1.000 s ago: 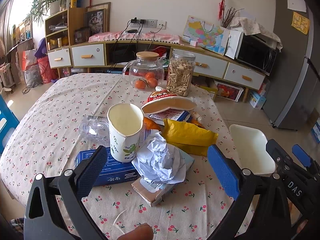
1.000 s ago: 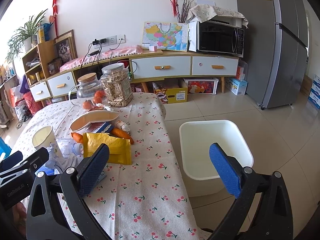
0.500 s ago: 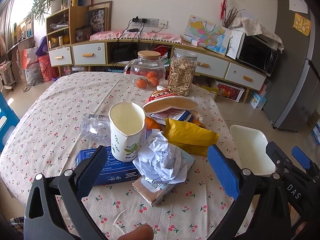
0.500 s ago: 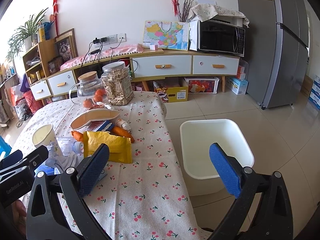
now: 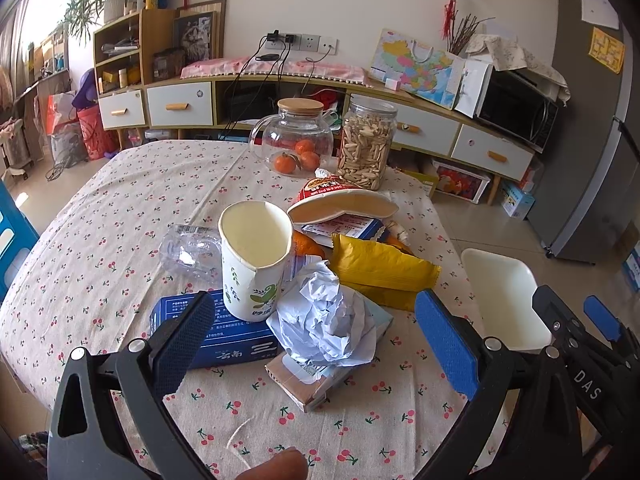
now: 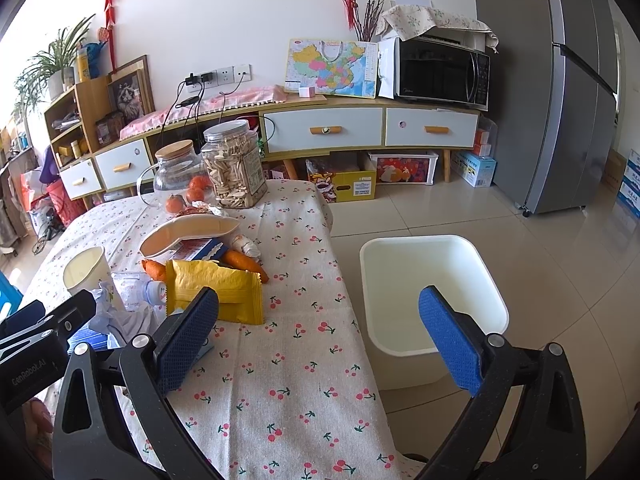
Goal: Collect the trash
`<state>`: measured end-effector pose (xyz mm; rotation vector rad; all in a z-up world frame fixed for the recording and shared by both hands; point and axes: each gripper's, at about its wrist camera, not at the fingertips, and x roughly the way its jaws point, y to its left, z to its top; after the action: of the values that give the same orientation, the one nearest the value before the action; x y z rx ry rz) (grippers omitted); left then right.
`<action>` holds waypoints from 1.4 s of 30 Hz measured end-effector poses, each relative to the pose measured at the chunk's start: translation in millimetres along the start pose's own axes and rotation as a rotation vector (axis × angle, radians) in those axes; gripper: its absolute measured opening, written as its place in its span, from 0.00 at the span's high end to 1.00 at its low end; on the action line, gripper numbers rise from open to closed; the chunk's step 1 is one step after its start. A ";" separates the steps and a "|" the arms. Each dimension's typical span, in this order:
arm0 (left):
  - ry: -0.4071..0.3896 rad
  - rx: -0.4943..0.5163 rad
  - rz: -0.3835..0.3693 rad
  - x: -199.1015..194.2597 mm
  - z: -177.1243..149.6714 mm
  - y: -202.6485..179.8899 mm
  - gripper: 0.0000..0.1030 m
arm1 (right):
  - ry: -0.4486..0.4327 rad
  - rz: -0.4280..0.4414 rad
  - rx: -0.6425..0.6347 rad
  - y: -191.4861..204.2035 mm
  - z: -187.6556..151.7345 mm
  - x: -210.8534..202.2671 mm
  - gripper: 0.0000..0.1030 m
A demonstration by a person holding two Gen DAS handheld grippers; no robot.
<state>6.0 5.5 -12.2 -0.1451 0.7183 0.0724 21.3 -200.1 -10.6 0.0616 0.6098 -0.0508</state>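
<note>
A heap of trash lies on the cherry-print tablecloth (image 5: pixel 120 208). In it are a crumpled white paper (image 5: pixel 326 320), a torn paper cup (image 5: pixel 256 256) standing upright, a blue carton (image 5: pixel 224 332), a small brown box (image 5: pixel 308 380), a yellow snack bag (image 5: pixel 380 268) (image 6: pixel 218 288), a crushed clear bottle (image 5: pixel 188 248) and a squashed noodle bowl (image 5: pixel 344 204). My left gripper (image 5: pixel 316 332) is open just short of the crumpled paper. My right gripper (image 6: pixel 316 328) is open over the table's right edge, with the white bin (image 6: pixel 432 288) (image 5: pixel 504 296) on the floor beyond it.
At the table's far side stand a glass jug with oranges (image 5: pixel 296 140) and a jar of seeds (image 5: pixel 366 144). Carrots (image 6: pixel 244 262) lie beside the yellow bag. A low cabinet with a microwave (image 6: pixel 440 70) lines the wall, and a fridge (image 6: pixel 560 80) stands at the right.
Both grippers have crept slightly forward toward the heap; both stay open. Nothing on the table has moved.
</note>
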 end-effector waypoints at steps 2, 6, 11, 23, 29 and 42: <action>0.002 -0.002 0.001 0.6 -0.1 0.6 0.06 | -0.001 0.000 0.000 -0.4 0.1 0.1 0.07; 0.005 -0.003 0.002 1.5 0.2 1.2 0.06 | 0.002 0.001 -0.001 0.1 -0.3 0.8 0.07; 0.005 -0.004 0.002 1.6 -0.1 1.4 0.06 | 0.002 0.002 -0.001 0.4 -3.1 0.8 0.07; 0.003 -0.001 0.002 1.9 -0.2 1.7 0.06 | 0.005 0.002 -0.001 0.3 -1.8 1.1 0.07; 0.002 -0.001 0.003 2.2 -0.5 1.8 0.06 | 0.005 0.003 -0.001 -0.2 -1.1 1.1 0.07; -0.002 0.000 0.006 1.7 -1.1 1.3 0.06 | 0.005 0.003 0.000 1.5 -5.8 3.0 0.07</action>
<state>6.5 6.6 -14.3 -0.1428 0.7169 0.0778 20.6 -198.3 -17.0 0.0629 0.6146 -0.0474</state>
